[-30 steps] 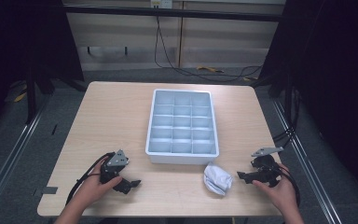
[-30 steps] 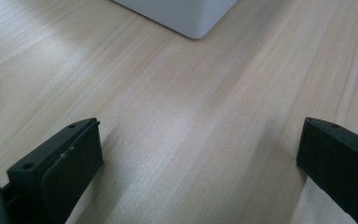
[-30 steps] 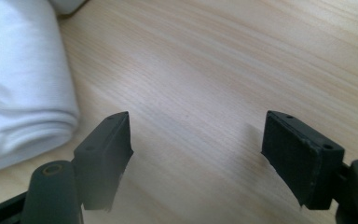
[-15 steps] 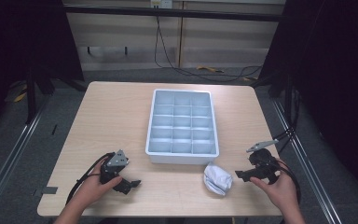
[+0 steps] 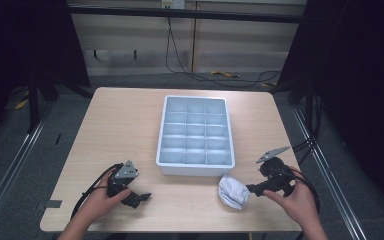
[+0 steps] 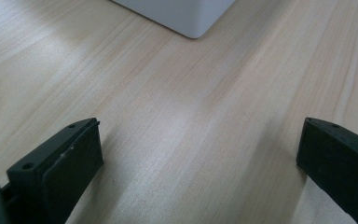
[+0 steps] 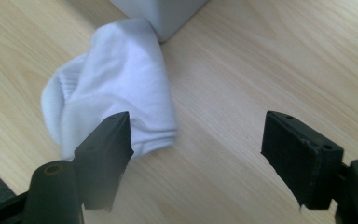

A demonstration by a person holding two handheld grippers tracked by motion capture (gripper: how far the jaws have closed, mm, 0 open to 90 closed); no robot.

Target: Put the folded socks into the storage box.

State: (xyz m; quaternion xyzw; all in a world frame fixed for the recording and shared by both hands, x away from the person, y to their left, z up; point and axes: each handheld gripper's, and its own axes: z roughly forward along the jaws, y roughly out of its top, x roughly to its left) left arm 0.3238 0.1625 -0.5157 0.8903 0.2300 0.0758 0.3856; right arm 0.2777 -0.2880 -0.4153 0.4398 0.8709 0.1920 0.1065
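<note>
A folded white sock (image 5: pixel 232 191) (image 7: pixel 114 95) lies on the wooden table just in front of the near right corner of a pale compartment tray (image 5: pixel 196 164). My right gripper (image 5: pixel 253 190) (image 7: pixel 196 147) is open, low over the table, its left jaw beside the sock's near edge and its right jaw over bare wood. My left gripper (image 5: pixel 141 198) (image 6: pixel 198 156) rests near the table's front left, open with bare wood between its jaws. The tray's corner (image 6: pixel 193 18) shows ahead of it. The tray's compartments look empty.
The tray (image 7: pixel 161 14) stands in the table's middle, its corner touching the sock's far end. Black cables trail from both grippers over the front edge. Dark frames and a floor rail (image 5: pixel 325 165) flank the table (image 5: pixel 120 125).
My right gripper has moved left toward the sock, from the table's right edge to just beside it. The left gripper has stayed put.
</note>
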